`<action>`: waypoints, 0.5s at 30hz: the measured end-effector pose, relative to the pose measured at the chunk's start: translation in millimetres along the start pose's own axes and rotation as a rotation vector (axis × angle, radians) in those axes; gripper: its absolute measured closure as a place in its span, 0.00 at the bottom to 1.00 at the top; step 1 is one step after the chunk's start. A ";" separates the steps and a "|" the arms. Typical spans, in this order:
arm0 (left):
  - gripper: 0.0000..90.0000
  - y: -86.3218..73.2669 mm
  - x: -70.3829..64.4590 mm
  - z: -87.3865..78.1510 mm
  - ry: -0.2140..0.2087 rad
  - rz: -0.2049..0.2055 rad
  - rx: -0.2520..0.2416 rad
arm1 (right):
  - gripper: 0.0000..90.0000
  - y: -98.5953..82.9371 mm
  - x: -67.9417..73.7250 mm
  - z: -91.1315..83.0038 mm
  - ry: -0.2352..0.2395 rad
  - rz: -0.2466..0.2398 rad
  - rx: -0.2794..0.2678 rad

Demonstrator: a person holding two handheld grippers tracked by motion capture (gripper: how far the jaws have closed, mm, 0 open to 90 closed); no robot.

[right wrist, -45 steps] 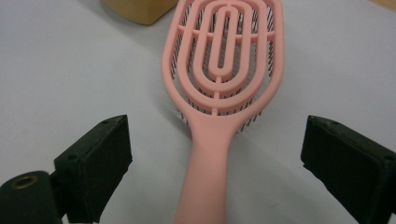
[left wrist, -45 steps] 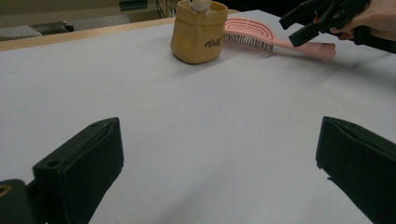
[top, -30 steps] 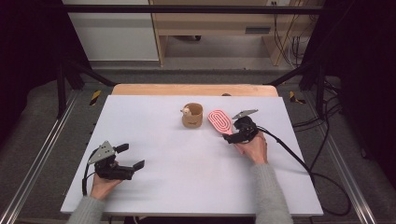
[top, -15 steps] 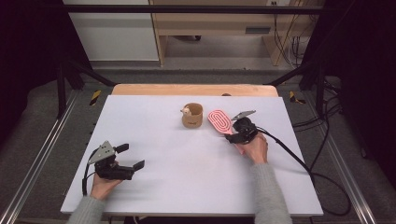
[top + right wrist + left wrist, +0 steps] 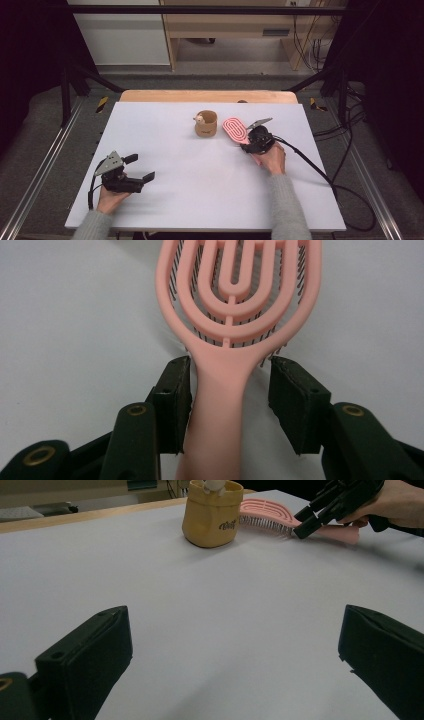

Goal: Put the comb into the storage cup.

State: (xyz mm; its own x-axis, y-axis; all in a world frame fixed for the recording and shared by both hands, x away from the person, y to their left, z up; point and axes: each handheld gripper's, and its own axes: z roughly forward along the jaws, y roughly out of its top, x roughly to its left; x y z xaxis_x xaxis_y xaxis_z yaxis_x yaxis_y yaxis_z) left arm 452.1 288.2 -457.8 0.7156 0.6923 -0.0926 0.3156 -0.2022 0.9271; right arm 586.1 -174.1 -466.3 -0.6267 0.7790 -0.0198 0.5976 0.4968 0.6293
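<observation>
A pink vented hairbrush (image 5: 234,128) lies bristles down on the white table (image 5: 200,200), right of centre. My right gripper (image 5: 247,145) is at its handle end. In the right gripper view the brush (image 5: 235,295) runs straight ahead and my right gripper (image 5: 230,385) stands open astride the handle: the left jaw is against it or nearly so, and a gap shows at the right jaw. My left gripper (image 5: 140,167) rests at the front left, wide open with nothing in it. In the left gripper view, the gripper (image 5: 235,635) faces the brush (image 5: 267,514).
A tan soft cup (image 5: 206,124) with a small pale object inside stands just left of the brush, also seen as the cup (image 5: 212,515). A wooden board (image 5: 210,96) edges the table's far side. A black cable (image 5: 320,172) trails right from my right gripper.
</observation>
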 end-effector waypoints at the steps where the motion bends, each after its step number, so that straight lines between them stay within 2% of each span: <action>1: 0.01 0.0 -0.1 0.0 0.000 0.000 -0.001 | 0.60 -0.2 -0.2 0.9 0.004 -0.001 -0.003; 6: 0.01 0.0 -0.2 0.1 0.000 0.001 0.001 | 0.62 -0.5 0.5 1.7 0.000 -0.006 -0.004; 9: 0.01 0.0 -0.2 0.3 0.000 0.001 0.001 | 0.68 -0.5 0.6 1.3 0.007 -0.005 -0.003; 14: 0.01 -0.1 -0.5 0.5 0.000 0.001 0.002 | 0.70 -0.5 0.4 1.4 0.005 0.003 -0.004; 15: 0.01 -0.1 -0.5 0.6 0.000 0.001 0.002 | 0.73 -0.5 0.3 1.1 0.006 0.005 0.001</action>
State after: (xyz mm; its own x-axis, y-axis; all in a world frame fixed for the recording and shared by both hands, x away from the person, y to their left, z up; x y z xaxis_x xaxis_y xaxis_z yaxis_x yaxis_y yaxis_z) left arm 452.1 287.4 -458.1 0.7159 0.6921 -0.0918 0.3161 -0.2041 0.9265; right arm 586.1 -173.7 -467.4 -0.6266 0.7792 -0.0122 0.6011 0.4932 0.6288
